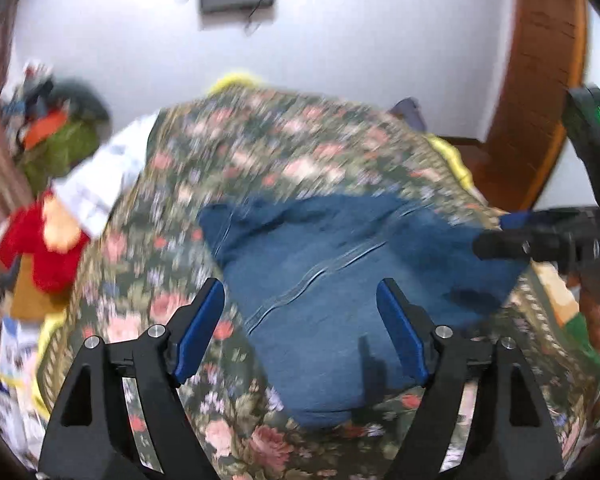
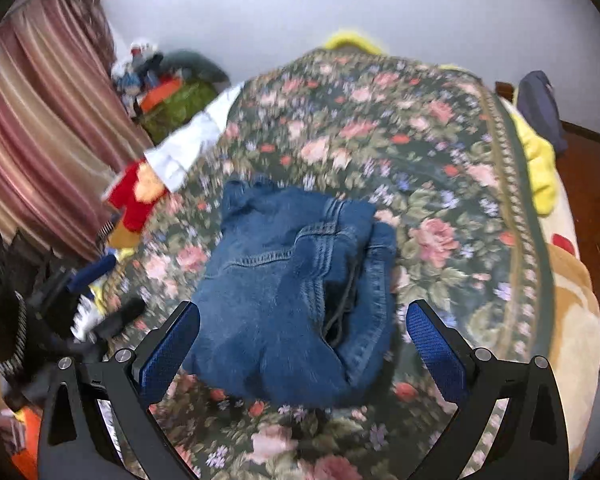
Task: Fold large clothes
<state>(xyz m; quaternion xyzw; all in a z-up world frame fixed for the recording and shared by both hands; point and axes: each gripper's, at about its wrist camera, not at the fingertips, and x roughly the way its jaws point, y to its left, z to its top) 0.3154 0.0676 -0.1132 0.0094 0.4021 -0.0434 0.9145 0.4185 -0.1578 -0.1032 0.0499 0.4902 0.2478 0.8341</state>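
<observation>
On the flowered bedspread (image 2: 440,160) the jeans (image 2: 292,292) are seen lying folded into a compact bundle, below the left gripper (image 1: 300,328) and right gripper (image 2: 302,344), both spread wide and empty. The fold is judged nearly done; a final tuck or setting aside is probably called for. The bundle's underside is hidden, and the left view is blurred.

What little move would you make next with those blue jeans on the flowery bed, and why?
Probably pull both grippers back and leave them. The jeans already lie in a compact folded bundle on the bedspread, and the left gripper and right gripper are both open, holding nothing, though the bundle looks a bit lumpy.
</observation>
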